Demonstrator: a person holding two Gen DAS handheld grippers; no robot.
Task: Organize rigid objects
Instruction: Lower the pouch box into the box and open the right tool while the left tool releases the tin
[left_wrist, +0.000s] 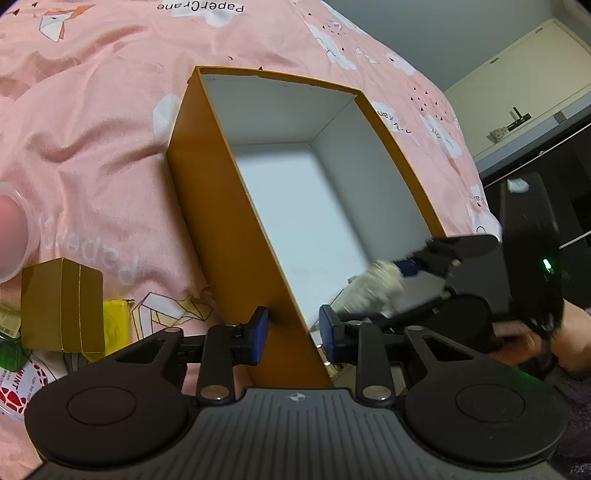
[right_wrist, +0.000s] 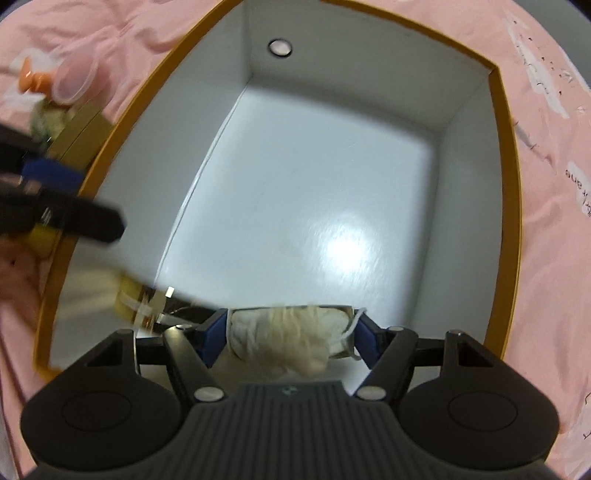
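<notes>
While the cream cloth-like bundle (right_wrist: 280, 339) sits clamped between the blue pads of the right gripper (right_wrist: 291, 332), its underside is cut off by the tool's body. A thin loop of string pokes out at one end, and what's wrapped inside can't be made out. It hangs inside the orange box (left_wrist: 207, 206), low over the white floor near one end wall. In the left wrist view it's only a pale smear.

Left gripper (left_wrist: 295, 332) stands astride the box's near long wall, one pad outside on the orange face, the other inside by the rim, jaws narrow. Can't tell whether the pads actually press on the card. From the right wrist view that tool is a dark blur crossing the rim, w/ a gold-ish streak (right_wrist: 147, 302) below it that's unreadable.

Rest of the box floor lies bare w/ a bright glare patch. A small round hole (right_wrist: 280, 47) shows in the far end wall. All four rims are visible, walls upright.

Box rests on a pink quilt (left_wrist: 92, 129) printed "PaperCrane", w/ clouds & folded birds. Just beside the box lie a small gold carton (left_wrist: 61, 306), a yellow item (left_wrist: 114, 321) partly behind it, a clear round lid (right_wrist: 75, 77) & a red-spotted label (left_wrist: 18, 384) cut by the frame edge, letters "INT" legible. A hand (left_wrist: 554, 332) grips the right tool; a pale cupboard (left_wrist: 517, 92) stands beyond
</notes>
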